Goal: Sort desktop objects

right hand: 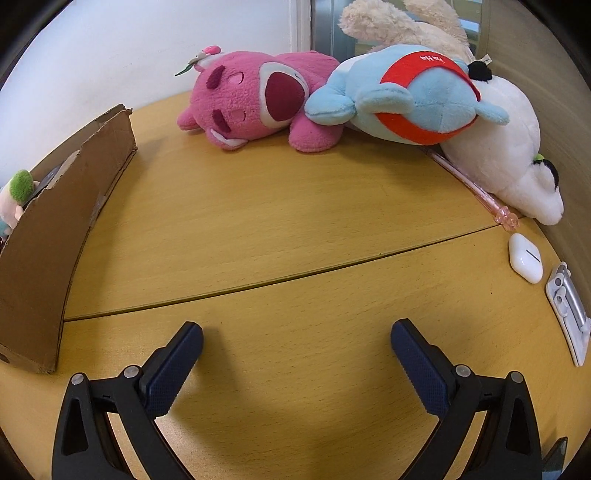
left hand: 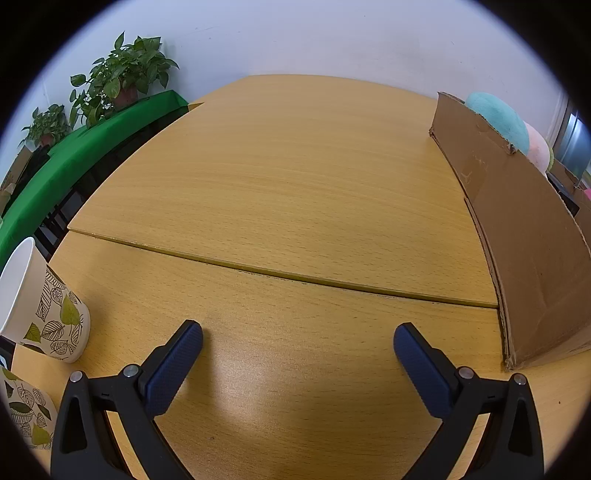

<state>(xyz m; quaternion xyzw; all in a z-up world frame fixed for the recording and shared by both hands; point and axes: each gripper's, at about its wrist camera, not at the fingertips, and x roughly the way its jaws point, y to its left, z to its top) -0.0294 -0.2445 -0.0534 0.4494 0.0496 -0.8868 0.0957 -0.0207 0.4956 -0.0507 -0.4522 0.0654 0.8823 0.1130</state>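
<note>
My left gripper (left hand: pixel 297 338) is open and empty, low over the wooden table (left hand: pixel 280 177). A cardboard box (left hand: pixel 517 229) stands to its right, with a teal and pink plush (left hand: pixel 498 118) showing over its wall. A leaf-print paper cup (left hand: pixel 44 306) lies at the left; a second one (left hand: pixel 26 413) is below it. My right gripper (right hand: pixel 295 338) is open and empty. Ahead of it lie a pink plush bear (right hand: pixel 251 99), a blue plush with a red band (right hand: pixel 413 99) and a white plush (right hand: pixel 509 162). The box (right hand: pixel 55 236) is at its left.
In the right wrist view a pink pen (right hand: pixel 476 188), a white earbud case (right hand: pixel 526 258) and a white-and-silver clip-like object (right hand: pixel 569 310) lie along the right edge. A cream plush (right hand: pixel 399 22) sits behind. In the left wrist view potted plants (left hand: pixel 122 74) stand on a green-covered table (left hand: pixel 85 155).
</note>
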